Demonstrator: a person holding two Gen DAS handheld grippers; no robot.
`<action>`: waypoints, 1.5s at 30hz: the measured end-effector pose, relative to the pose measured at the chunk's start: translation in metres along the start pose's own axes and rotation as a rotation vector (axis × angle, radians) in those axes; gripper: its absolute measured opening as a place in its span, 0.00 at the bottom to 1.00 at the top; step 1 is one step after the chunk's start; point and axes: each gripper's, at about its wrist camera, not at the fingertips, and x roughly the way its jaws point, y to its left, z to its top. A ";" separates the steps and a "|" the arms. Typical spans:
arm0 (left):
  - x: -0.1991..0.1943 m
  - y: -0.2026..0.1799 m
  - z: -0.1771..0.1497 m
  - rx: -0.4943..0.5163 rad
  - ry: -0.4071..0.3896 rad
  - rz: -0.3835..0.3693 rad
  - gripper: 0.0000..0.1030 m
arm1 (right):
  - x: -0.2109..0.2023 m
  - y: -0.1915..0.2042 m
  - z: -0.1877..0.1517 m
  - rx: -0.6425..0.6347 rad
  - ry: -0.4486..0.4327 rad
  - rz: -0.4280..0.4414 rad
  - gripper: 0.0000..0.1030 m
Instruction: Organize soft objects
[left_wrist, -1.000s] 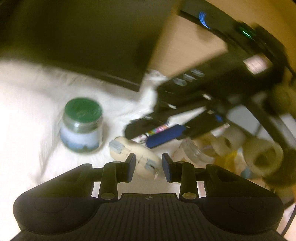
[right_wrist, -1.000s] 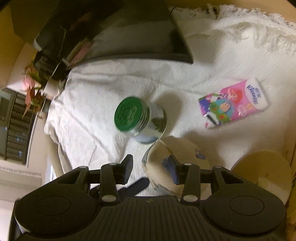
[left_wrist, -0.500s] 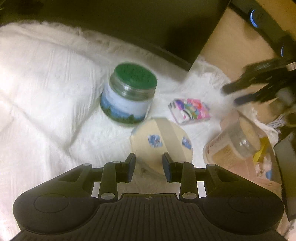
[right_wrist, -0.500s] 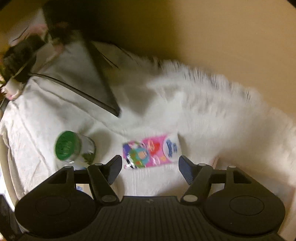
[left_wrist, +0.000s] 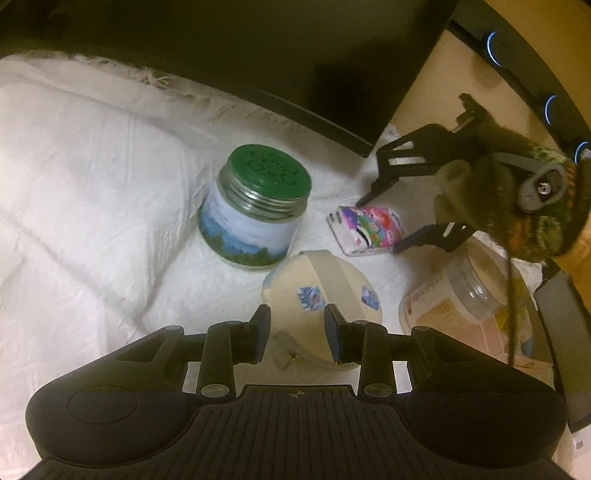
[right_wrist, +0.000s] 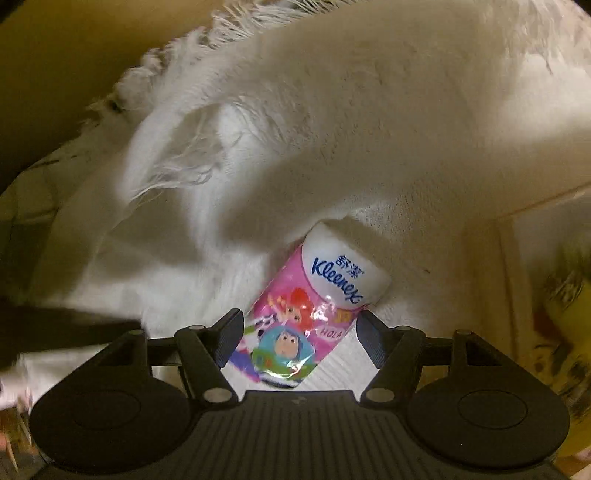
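Observation:
A round cream soft pad with a strap and small blue stickers rests on the white cloth, and my left gripper is shut on its near edge. A pink Kleenex tissue pack lies just beyond it. My right gripper, held by a hand in a dark woolly glove, points down over that pack. In the right wrist view the tissue pack lies between the open jaws of the right gripper; the left finger is at its edge and the right finger stands clear.
A glass jar with a green lid stands left of the pack. A clear plastic tub lies on its side at the right. A dark flat panel covers the far side. The cloth's fringed edge bunches up behind the pack.
The right gripper left the cream pad, swung over to the tissue pack, turned downward and opened around it. The left gripper kept hold of the pad and settled a little lower.

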 end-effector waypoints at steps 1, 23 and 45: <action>-0.001 0.002 -0.001 -0.004 -0.001 0.002 0.34 | 0.003 0.004 -0.002 -0.004 -0.008 -0.025 0.68; 0.007 0.041 0.006 -0.180 -0.031 -0.143 0.34 | -0.086 0.018 -0.089 -0.449 -0.138 0.046 0.14; 0.070 0.041 0.008 -0.268 0.133 -0.371 0.50 | -0.018 0.035 -0.099 -0.619 -0.120 -0.107 0.50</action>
